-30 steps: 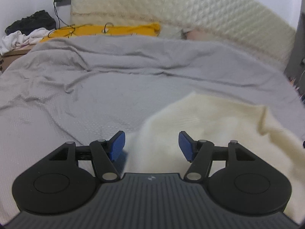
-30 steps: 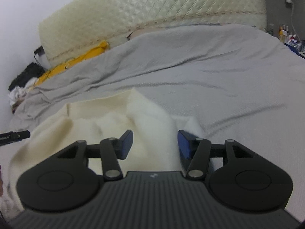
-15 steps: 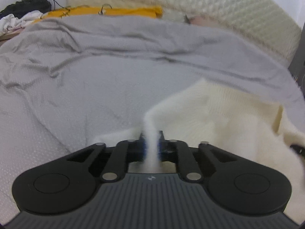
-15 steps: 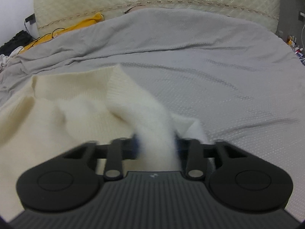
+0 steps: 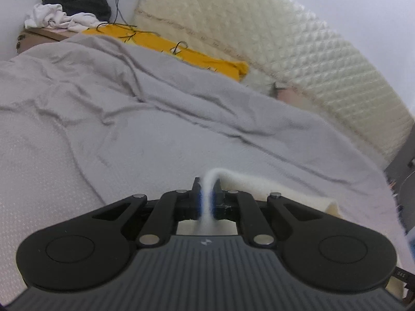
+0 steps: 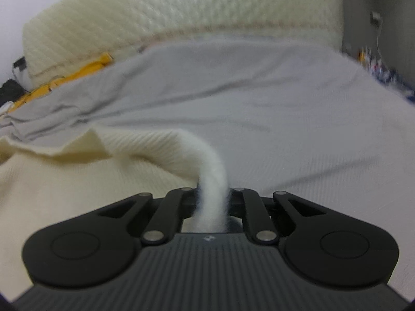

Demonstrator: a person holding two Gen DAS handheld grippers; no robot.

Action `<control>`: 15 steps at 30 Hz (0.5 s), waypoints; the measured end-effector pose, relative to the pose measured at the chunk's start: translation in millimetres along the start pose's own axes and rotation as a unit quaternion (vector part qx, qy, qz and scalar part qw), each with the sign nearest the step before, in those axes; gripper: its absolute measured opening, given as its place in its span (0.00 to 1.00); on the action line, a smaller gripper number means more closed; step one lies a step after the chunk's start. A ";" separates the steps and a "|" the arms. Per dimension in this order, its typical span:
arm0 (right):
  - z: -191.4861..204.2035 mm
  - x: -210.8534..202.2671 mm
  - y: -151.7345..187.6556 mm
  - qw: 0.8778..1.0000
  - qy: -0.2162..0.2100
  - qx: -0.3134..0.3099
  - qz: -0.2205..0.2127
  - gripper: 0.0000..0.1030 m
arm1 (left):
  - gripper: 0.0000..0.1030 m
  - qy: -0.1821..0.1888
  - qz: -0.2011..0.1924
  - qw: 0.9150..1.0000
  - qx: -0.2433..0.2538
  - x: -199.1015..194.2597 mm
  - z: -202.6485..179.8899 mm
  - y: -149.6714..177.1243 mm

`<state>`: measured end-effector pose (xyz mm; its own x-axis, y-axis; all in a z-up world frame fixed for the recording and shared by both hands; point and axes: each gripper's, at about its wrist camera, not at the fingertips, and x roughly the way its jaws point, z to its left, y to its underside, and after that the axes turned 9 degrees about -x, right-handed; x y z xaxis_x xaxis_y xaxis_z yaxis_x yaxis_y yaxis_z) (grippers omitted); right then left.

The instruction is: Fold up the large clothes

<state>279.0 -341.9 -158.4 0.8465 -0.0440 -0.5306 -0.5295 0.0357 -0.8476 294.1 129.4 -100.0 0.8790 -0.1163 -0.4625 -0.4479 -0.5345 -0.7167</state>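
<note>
A cream knit sweater (image 6: 64, 181) lies on a grey bedspread (image 6: 285, 134). My right gripper (image 6: 211, 199) is shut on a bunched edge of the sweater, which rises from the jaws and runs off to the left. My left gripper (image 5: 206, 197) is shut on another edge of the same sweater (image 5: 259, 184); a thin fold of it stands up between the blue pads, and the rest trails to the right. Most of the sweater is hidden below the left gripper's body.
The grey bedspread (image 5: 129, 129) is wrinkled. A quilted cream headboard (image 5: 285, 51) runs along the far side. A yellow garment with hangers (image 5: 166, 49) lies by the headboard. Black and white clothes (image 5: 70, 10) sit piled on a box at the far left.
Both grippers were open over the sweater a second ago; they have shut on its edges and lifted it. The left view has swung, so less sweater shows now.
</note>
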 end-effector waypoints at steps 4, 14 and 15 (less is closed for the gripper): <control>-0.2 15.1 7.0 1.000 -0.004 0.000 0.025 0.11 | 0.08 -0.034 0.027 0.999 0.017 25.4 6.1 14.0; 0.7 8.7 6.5 1.000 -0.016 0.007 0.023 0.22 | 0.23 -0.031 0.046 0.998 0.022 22.8 9.8 16.8; -0.2 5.4 6.0 1.000 -0.014 0.012 0.021 0.30 | 0.30 -0.037 0.042 0.998 0.028 18.0 7.5 16.6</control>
<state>280.4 -342.1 -166.3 0.8247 -0.0136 -0.5654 -0.5637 0.0612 -0.8237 301.2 124.7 -124.1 0.8248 -0.0956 -0.5573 -0.5291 -0.4784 -0.7009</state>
